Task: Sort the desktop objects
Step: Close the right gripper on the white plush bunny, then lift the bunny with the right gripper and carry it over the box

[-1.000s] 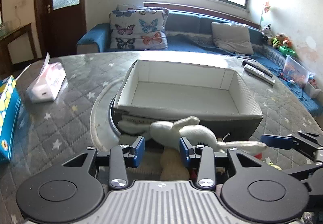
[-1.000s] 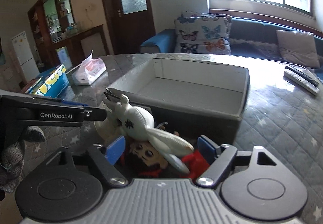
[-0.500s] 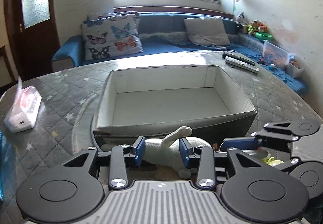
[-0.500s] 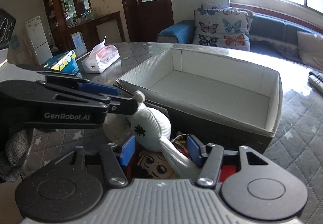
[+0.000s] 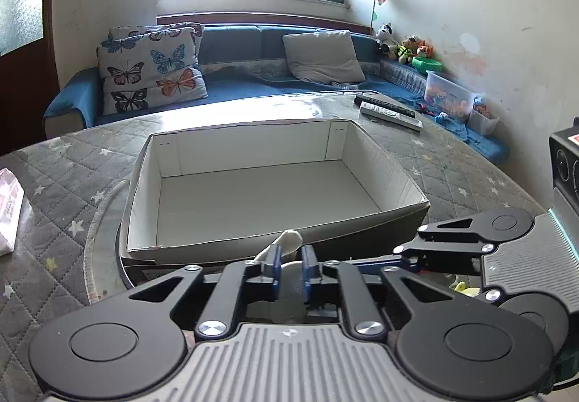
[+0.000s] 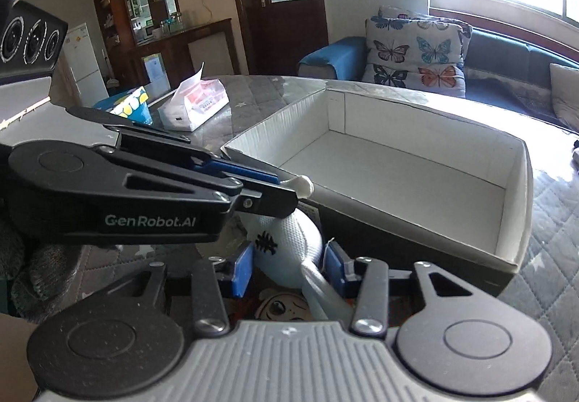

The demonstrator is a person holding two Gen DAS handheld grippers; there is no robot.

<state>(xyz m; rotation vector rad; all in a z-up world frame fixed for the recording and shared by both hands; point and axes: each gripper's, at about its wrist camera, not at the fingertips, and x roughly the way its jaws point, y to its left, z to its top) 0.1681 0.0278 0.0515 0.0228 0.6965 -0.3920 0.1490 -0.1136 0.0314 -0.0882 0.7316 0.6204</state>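
"GenRobot.AI" stands in pale letters on the black side of the left gripper. Print on the tissue pack is too small to read.

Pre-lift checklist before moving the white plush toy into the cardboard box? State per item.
1. Left gripper shut on the white plush toy: ok, blue pads pinch a thin limb.
2. Right gripper gripping the toy's body: cannot tell, jaws closing around it, contact not clear.
3. Cardboard box has room: ok, nothing inside it.
4. Toy free of the doll beneath: cannot tell, they overlap.
5. Path to the box: ok, only its near wall lies ahead.
6. Grippers clear of each other: not ok, they sit very close over the toy.
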